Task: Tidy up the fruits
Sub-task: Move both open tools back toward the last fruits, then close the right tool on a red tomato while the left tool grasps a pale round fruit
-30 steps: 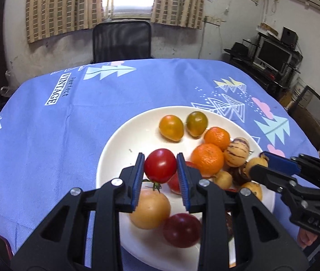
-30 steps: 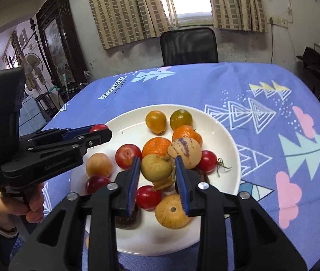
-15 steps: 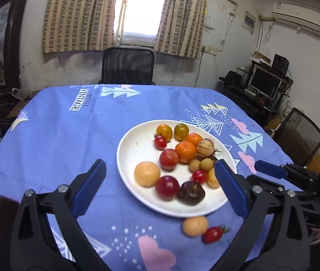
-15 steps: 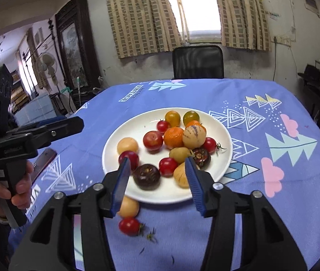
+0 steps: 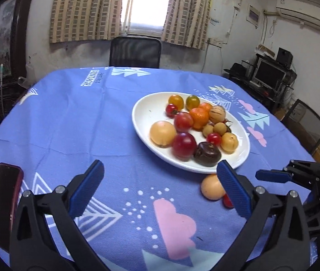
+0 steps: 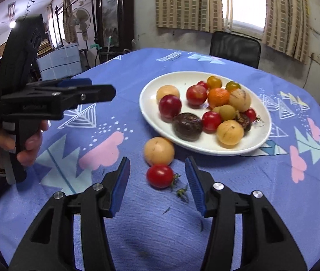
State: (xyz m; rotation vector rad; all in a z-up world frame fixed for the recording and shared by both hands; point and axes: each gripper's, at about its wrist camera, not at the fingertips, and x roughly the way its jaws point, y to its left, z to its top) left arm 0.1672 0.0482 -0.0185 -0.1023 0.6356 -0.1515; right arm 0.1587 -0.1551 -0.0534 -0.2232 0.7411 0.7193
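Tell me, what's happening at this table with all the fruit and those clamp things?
A person is sorting fruit with a handheld gripper in each hand. Both the left gripper and the right gripper are open and empty, above the blue tablecloth. Most fruit sits on the white plate. A yellow fruit and a red tomato lie off the plate, nearest the right gripper.

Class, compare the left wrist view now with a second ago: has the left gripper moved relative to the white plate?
Yes. The left gripper has pulled back and opened. Before, it closed on a red tomato over the white plate; now the plate lies ahead, to its right.
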